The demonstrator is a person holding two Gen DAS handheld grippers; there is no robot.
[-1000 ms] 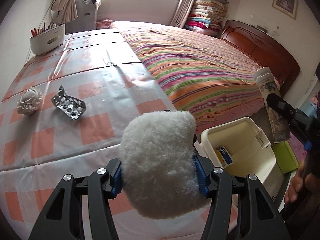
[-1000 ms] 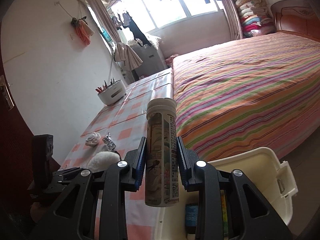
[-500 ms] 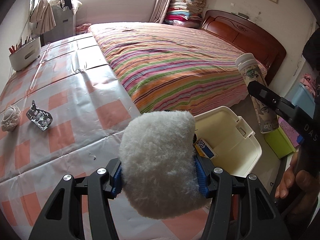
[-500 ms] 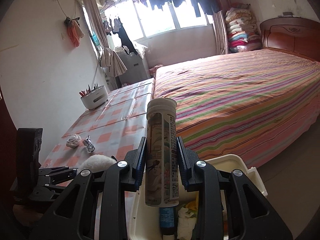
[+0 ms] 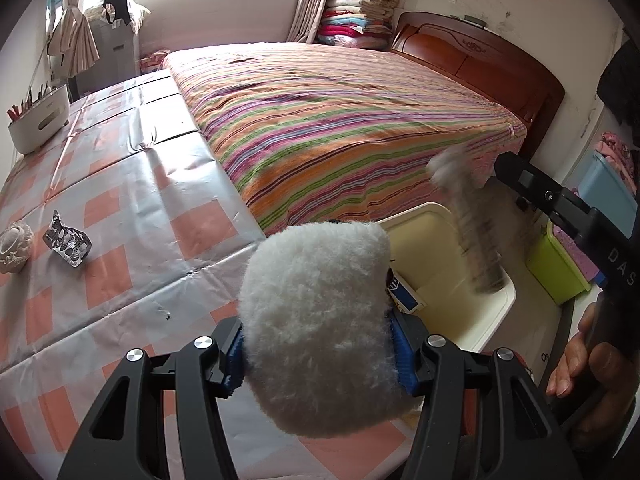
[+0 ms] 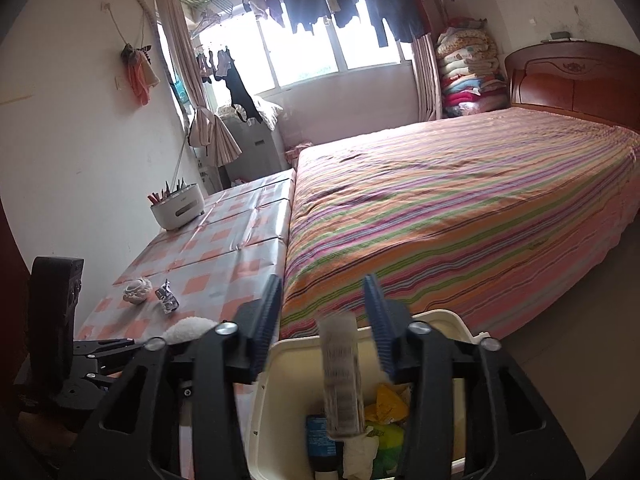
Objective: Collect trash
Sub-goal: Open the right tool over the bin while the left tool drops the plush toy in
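My left gripper (image 5: 318, 354) is shut on a fluffy white pad (image 5: 320, 320) over the table's near corner, beside the cream bin (image 5: 492, 320). My right gripper (image 6: 322, 312) hangs above the cream bin (image 6: 276, 360) with its jaws opening. The printed tube (image 6: 340, 376) is blurred and free of the pads, dropping into the bin; the left wrist view shows the tube (image 5: 468, 224) in mid-fall. A crumpled foil blister pack (image 5: 66, 238) and a small beige lace pouch (image 5: 16, 242) lie on the checked tablecloth (image 5: 120, 184).
The bin holds a blue box (image 5: 404, 294), yellow wrappers (image 6: 390, 402) and white paper. A striped bed (image 5: 344, 120) borders the table. A white holder with pens (image 5: 38, 114) stands at the table's far end. A green box (image 5: 556, 268) sits on the floor.
My right gripper's jaws have spread apart and let go of the tube, which now falls into the bin. Both views have shifted slightly toward the bin.
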